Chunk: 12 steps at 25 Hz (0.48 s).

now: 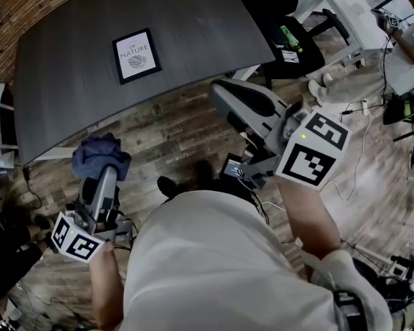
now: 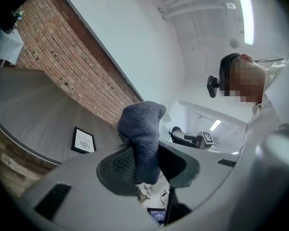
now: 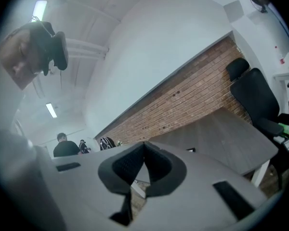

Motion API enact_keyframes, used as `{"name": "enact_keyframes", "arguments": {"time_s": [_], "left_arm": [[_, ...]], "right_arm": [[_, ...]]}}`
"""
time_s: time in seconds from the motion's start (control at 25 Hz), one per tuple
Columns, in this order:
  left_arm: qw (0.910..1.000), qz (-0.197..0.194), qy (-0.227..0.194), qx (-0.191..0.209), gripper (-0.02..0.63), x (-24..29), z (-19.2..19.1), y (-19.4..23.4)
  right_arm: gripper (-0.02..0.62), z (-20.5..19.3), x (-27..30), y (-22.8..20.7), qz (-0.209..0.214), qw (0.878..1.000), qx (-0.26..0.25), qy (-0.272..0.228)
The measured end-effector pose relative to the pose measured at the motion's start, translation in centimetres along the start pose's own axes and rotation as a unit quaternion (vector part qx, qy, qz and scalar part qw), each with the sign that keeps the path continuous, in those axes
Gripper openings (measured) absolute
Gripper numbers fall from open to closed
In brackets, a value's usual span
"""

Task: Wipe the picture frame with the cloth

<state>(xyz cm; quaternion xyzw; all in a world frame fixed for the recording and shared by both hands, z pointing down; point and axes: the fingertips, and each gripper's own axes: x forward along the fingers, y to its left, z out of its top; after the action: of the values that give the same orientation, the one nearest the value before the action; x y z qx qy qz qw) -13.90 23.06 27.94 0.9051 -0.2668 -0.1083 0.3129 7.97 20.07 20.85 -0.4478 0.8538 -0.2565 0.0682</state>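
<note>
The black-edged picture frame [image 1: 136, 55] lies flat on the dark grey table [image 1: 69, 81], and the left gripper view shows the frame [image 2: 83, 140] below the brick wall. My left gripper [image 1: 104, 165] hovers over the floor in front of the table's near edge, shut on a bunched blue cloth [image 1: 101, 155]. In its own view the cloth [image 2: 142, 126] stands up between the pads. My right gripper [image 1: 221, 92] is raised near the table's right corner, its jaws shut with nothing in them. In its own view the right gripper [image 3: 144, 147] faces the table [image 3: 221, 134].
A black office chair [image 1: 298, 47] with a green bottle [image 1: 290, 38] on its seat stands right of the table. Behind it is a white desk [image 1: 345, 9] with a person [image 1: 410, 43] beside it. Cables [image 1: 359, 171] lie on the wooden floor.
</note>
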Motion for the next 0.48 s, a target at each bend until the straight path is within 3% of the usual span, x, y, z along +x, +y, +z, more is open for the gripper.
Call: {"name": "enact_keyframes", "arguments": {"time_s": [0.24,0.48], "left_arm": [[0.9998,-0.015,0.012,-0.001,0.117,0.7,0.0,0.3],[0.9993,-0.029,0.022,-0.003,0.117,0.9,-0.1,0.1]], "right_arm": [[0.014,5.2,-3.7,-1.1,-0.053,0.995,-0.063,-0.051],[0.014,6.6,-5.5,-1.3,-0.078,0.992,-0.074,-0.067]]}}
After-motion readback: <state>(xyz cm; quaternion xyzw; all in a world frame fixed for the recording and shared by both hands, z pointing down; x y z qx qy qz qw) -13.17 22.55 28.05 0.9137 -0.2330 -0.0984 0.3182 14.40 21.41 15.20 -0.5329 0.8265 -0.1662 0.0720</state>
